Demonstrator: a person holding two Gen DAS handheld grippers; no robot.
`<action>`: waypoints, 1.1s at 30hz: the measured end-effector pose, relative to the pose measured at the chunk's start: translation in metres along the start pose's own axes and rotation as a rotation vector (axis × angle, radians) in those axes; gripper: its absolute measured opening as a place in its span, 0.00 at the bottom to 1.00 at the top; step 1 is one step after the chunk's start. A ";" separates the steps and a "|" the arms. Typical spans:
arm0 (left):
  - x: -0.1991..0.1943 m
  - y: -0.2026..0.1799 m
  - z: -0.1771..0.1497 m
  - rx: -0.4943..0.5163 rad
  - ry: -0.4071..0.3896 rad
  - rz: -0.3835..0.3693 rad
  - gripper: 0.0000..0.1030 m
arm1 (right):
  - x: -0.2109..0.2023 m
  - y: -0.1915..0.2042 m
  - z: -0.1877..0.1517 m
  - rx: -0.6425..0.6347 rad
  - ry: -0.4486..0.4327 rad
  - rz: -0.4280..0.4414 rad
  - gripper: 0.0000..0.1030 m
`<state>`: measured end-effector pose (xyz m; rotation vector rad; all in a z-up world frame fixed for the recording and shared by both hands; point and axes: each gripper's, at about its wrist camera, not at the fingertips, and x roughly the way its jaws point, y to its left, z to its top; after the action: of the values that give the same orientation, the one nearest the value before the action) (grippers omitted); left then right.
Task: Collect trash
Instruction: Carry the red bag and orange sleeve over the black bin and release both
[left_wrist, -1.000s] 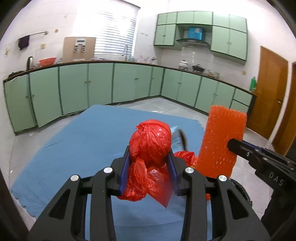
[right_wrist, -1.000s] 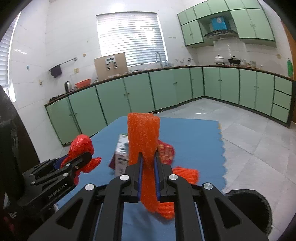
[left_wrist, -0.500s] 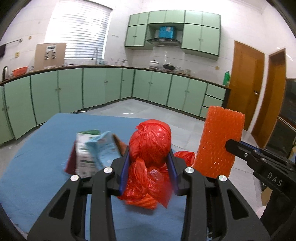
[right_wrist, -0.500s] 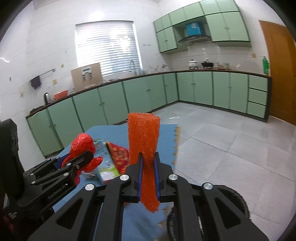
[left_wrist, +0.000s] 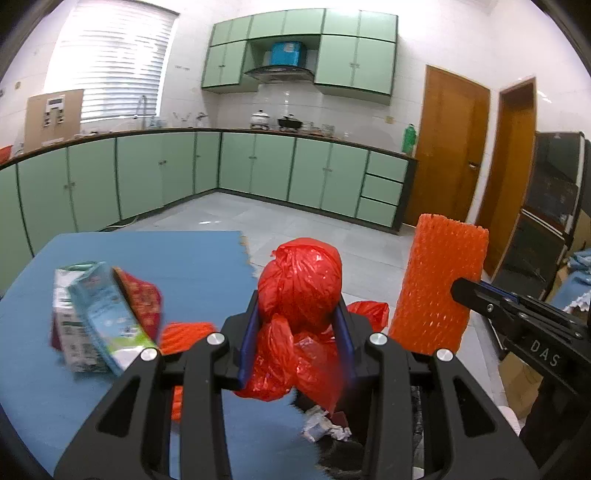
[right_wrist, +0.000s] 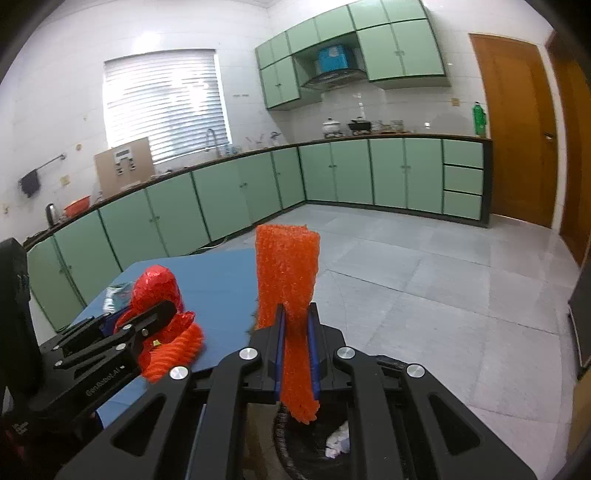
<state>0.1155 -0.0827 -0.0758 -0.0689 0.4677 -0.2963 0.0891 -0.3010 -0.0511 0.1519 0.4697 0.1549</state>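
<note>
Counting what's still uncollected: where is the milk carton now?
In the left wrist view, the milk carton lies at left on the blue mat, against a red packet.

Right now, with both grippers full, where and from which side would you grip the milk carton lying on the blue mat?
Grip the milk carton across its flat side panels near mid-body, coming from above. It lies tipped on the blue mat, leaning against a red packet, so the upper long faces look freest; its far side is hidden.
</note>
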 end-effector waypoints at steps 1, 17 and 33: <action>0.003 -0.005 0.000 0.006 0.002 -0.008 0.34 | -0.001 -0.005 0.000 0.006 0.000 -0.010 0.11; 0.067 -0.070 -0.018 0.066 0.076 -0.128 0.34 | 0.004 -0.078 -0.017 0.094 0.043 -0.144 0.11; 0.124 -0.087 -0.029 0.068 0.144 -0.143 0.35 | 0.043 -0.117 -0.038 0.125 0.129 -0.186 0.11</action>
<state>0.1848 -0.2031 -0.1443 -0.0150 0.5959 -0.4594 0.1230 -0.4033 -0.1243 0.2207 0.6195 -0.0481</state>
